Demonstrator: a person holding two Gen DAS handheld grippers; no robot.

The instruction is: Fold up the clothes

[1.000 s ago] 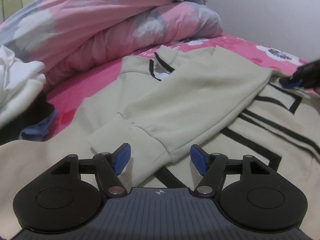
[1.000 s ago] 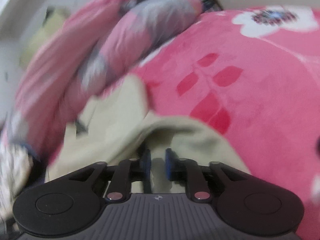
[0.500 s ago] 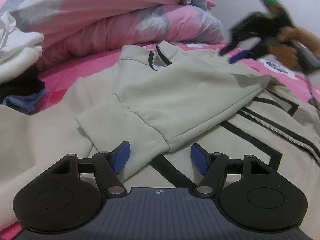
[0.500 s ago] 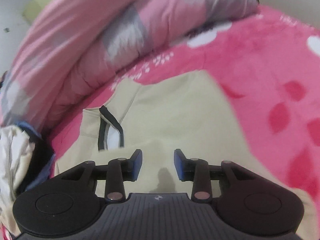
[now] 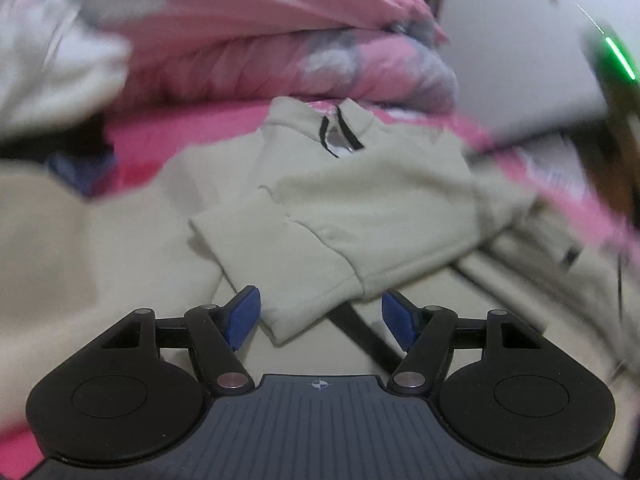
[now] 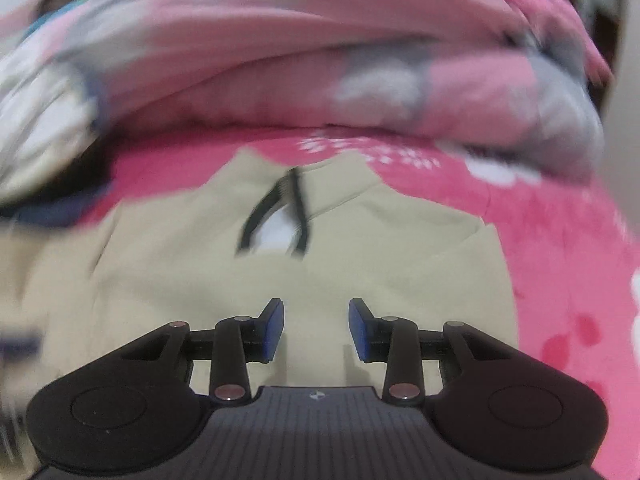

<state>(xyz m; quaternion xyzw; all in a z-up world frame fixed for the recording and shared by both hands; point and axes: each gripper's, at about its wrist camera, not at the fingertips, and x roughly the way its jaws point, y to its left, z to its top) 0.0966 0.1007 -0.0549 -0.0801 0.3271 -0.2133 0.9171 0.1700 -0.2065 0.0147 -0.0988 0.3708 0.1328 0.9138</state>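
Observation:
A beige zip jacket (image 5: 352, 184) with black trim lies flat on the pink bed, collar (image 5: 340, 128) toward the pillows. One sleeve (image 5: 320, 256) is folded across its front, cuff pointing at me. My left gripper (image 5: 319, 320) is open, its blue pads on either side of the cuff end without touching it. In the right wrist view the same jacket (image 6: 280, 280) fills the middle, collar (image 6: 292, 208) ahead. My right gripper (image 6: 316, 328) hovers open over the jacket's upper body, nothing between its fingers. Both views are motion-blurred.
A rolled pink and grey duvet (image 5: 260, 40) lies along the far side of the bed. White and dark clothes (image 5: 48, 72) are piled at the left. Pink flowered bedsheet (image 6: 560, 260) is bare to the right of the jacket. A white wall (image 5: 512, 40) stands behind.
The right gripper let go of the jacket's fabric, opened and swung back over the jacket's chest. The left gripper stayed open and drew back a little from the folded sleeve.

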